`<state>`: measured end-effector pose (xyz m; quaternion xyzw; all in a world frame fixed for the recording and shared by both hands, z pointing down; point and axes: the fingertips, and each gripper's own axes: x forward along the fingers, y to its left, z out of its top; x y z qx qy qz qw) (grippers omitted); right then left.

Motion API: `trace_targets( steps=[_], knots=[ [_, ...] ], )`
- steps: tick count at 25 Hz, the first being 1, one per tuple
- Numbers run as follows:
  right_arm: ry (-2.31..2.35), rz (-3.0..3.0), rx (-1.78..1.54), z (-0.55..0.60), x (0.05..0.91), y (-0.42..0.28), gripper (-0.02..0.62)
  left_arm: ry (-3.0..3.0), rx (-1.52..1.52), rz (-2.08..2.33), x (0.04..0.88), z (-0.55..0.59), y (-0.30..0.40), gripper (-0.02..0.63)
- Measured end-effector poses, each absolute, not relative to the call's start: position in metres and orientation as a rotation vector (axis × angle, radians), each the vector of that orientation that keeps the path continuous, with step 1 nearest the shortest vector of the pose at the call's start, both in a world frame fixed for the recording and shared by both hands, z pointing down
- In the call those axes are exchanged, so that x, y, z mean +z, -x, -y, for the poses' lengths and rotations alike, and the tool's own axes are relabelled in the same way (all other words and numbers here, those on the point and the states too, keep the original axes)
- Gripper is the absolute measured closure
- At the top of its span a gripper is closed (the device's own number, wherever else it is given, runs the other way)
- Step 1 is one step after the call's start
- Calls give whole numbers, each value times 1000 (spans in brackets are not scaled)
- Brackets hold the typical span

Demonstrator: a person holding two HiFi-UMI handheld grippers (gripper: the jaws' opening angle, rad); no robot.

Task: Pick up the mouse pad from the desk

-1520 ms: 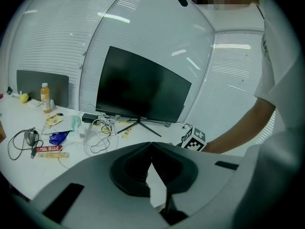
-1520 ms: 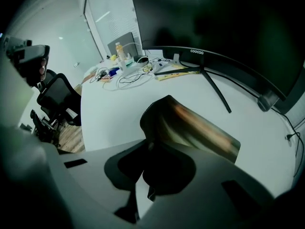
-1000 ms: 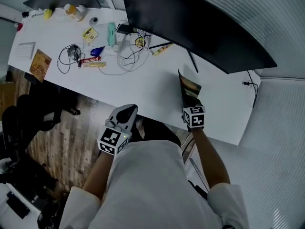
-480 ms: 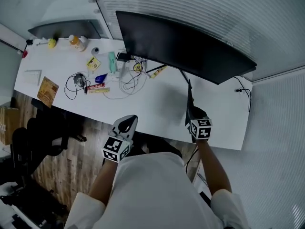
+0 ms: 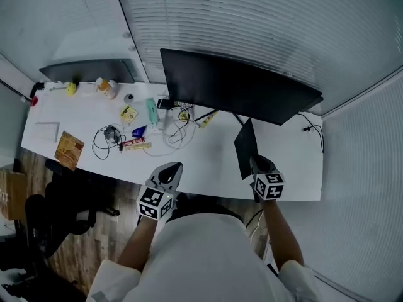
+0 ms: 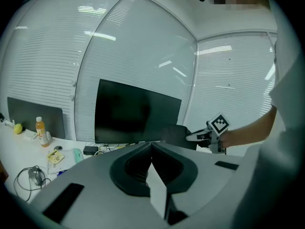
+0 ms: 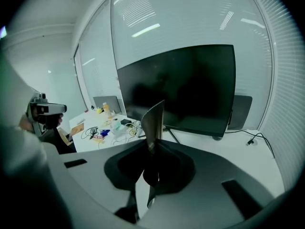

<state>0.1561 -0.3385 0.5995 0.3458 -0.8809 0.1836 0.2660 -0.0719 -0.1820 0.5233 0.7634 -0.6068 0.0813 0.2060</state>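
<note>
The mouse pad (image 5: 245,146) is a thin dark sheet, held up off the white desk (image 5: 208,159) at the desk's right. My right gripper (image 5: 257,166) is shut on the pad's near edge. In the right gripper view the pad (image 7: 153,119) stands on edge between the jaws of that gripper (image 7: 151,149). My left gripper (image 5: 169,171) hovers at the desk's front edge, shut, with nothing in it. Seen from the left gripper (image 6: 151,145), the pad (image 6: 174,135) and the right gripper (image 6: 202,136) are to the right, in front of the monitor.
A wide black monitor (image 5: 239,87) stands at the back of the desk. To the left lie tangled cables (image 5: 173,118), a bottle (image 5: 108,88), snack bars (image 5: 133,145) and a brown booklet (image 5: 69,150). An office chair (image 5: 60,216) stands on the wooden floor.
Both grippers have risen. The right one has lifted the mouse pad higher off the desk, and the pad stays pinched in its jaws. The left gripper remains shut and empty.
</note>
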Motion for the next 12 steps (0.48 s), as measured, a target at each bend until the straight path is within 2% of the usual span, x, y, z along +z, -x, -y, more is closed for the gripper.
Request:
trace_targets(
  steps=[12],
  knots=[
    [-1003,2543,434,318,494,-139,545,-2193,147,1722,480,183,94,591]
  ],
)
